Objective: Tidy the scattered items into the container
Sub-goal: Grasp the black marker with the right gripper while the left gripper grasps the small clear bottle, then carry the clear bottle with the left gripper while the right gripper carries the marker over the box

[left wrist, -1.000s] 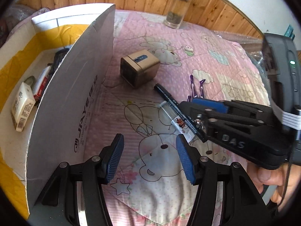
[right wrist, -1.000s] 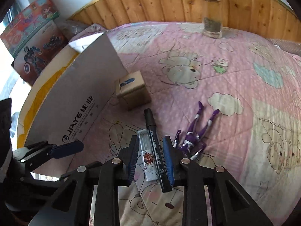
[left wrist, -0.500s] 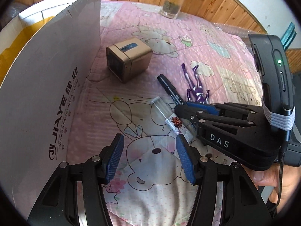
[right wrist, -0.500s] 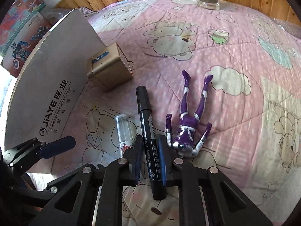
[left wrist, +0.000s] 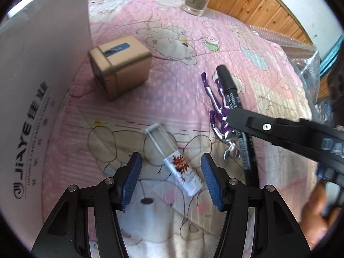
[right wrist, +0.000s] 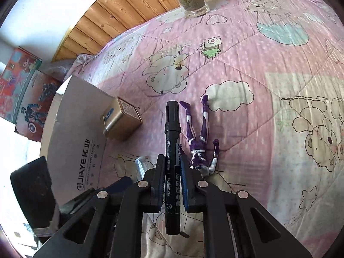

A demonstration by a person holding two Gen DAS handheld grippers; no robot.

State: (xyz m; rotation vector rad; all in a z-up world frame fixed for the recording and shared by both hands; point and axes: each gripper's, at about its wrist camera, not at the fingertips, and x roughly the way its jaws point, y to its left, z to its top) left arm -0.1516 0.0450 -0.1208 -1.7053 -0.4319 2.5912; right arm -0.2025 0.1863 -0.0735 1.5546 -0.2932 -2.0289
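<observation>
We start with the black marker, which lies lengthwise between the pads of our right gripper; the jaws are closing on its barrel and already press it on both sides, with its cap end pointing away from us over the pink quilt. From the left wrist view the marker looks raised off the quilt at its cap end, though we cannot say for sure that it is fully clear. Just beside it lies the purple figure, face down and untouched, and on the other side, between the wide-open and empty pads of our left gripper, lies the clear tube with a red mark on its label; the pads straddle it without touching. Further off, the gold tin sits close to the outer wall of the cardboard box, which we take to be the container; its inside is out of sight in these views, so we cannot tell what it already holds. A glass jar stands well apart near the wooden headboard. We judge the tidying to be partway at best: one item is being picked up, a second is lined up for a grasp, and the figure, the tin and perhaps the jar remain to be carried into the box.
</observation>
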